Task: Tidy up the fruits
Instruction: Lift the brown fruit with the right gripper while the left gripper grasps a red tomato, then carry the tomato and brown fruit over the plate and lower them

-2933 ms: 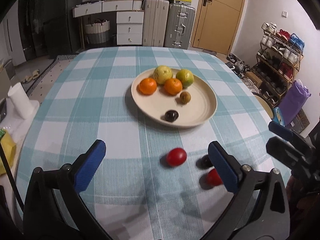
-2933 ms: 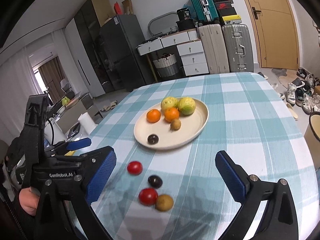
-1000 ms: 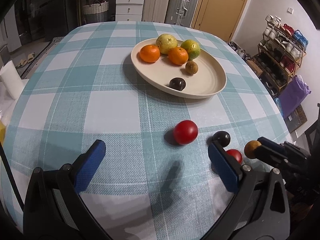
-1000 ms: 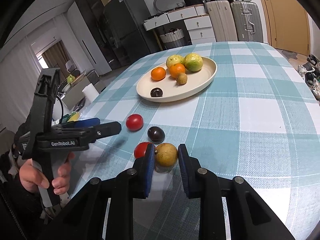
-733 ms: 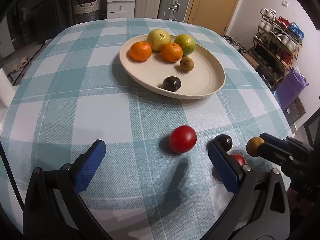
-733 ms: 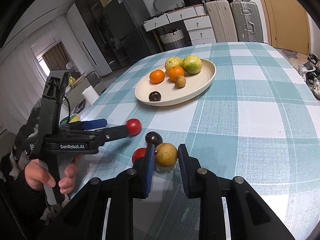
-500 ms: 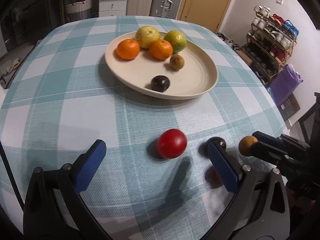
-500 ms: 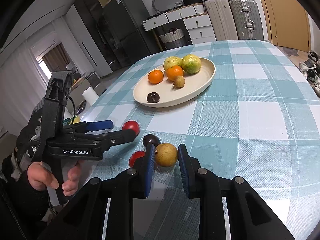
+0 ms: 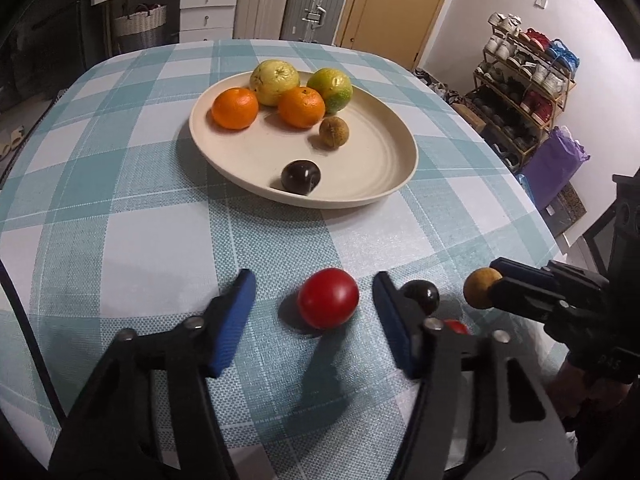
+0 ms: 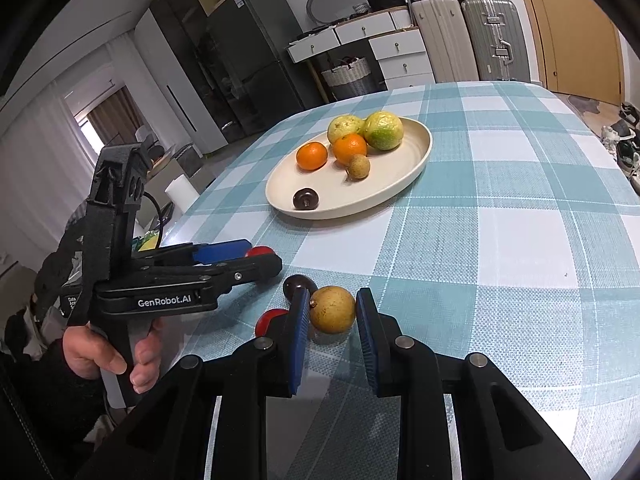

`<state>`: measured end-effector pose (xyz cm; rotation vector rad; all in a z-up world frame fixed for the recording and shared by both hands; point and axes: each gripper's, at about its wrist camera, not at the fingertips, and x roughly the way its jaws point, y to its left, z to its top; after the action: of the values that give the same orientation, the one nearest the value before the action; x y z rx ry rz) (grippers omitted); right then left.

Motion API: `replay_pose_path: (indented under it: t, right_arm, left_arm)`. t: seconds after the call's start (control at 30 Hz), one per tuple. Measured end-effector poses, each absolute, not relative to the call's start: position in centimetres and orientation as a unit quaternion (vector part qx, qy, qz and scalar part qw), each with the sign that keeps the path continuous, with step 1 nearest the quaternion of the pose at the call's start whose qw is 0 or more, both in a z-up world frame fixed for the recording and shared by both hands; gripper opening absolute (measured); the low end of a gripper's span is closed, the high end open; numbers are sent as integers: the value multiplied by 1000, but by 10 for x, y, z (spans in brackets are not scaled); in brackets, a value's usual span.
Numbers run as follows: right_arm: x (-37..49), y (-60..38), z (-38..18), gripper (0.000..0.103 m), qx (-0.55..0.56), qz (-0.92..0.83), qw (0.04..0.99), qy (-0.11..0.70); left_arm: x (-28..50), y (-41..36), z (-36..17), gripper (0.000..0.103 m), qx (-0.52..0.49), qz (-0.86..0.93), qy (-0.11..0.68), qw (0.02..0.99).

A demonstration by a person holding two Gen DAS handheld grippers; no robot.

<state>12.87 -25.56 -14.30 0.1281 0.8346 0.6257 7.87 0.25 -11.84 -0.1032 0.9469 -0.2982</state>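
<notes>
A red tomato [image 9: 328, 304] lies on the checked tablecloth between the blue pads of my left gripper [image 9: 314, 282]. Its jaws are closing, and a gap shows on each side of the tomato. My right gripper [image 10: 333, 294] is shut on a yellow-brown round fruit [image 10: 332, 309] that rests low over the cloth; the same fruit [image 9: 482, 288] shows at the right of the left wrist view. A dark plum [image 10: 296, 284] and a second tomato [image 10: 270, 320] lie just left of it. The cream plate [image 9: 360, 160] beyond holds two oranges, a yellow fruit, a green citrus, a small brown fruit and a dark plum.
A hand [image 10: 100, 356] grips the left tool's handle at the table's left edge. A paper roll [image 10: 182, 192] stands off the table beyond it. Suitcases [image 9: 316, 8], drawers and a shoe rack [image 9: 524, 92] line the room behind and to the right.
The left gripper's jaws have narrowed from wide open to either side of the red tomato, after the gripper came closer to it. The right gripper stays shut on the brown fruit.
</notes>
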Motion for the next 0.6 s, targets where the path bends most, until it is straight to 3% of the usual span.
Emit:
replay_pose_path:
  t: [0.17,0.6]
  right_arm:
    - [130,-258,-143,24,66,294,865,400]
    - [131,-258,-136,25,63,298,866,396]
  left_arm:
    - [79,1,-119,27,-42,-155,457,875]
    - [78,4,-113,26,-49,-157,455,875]
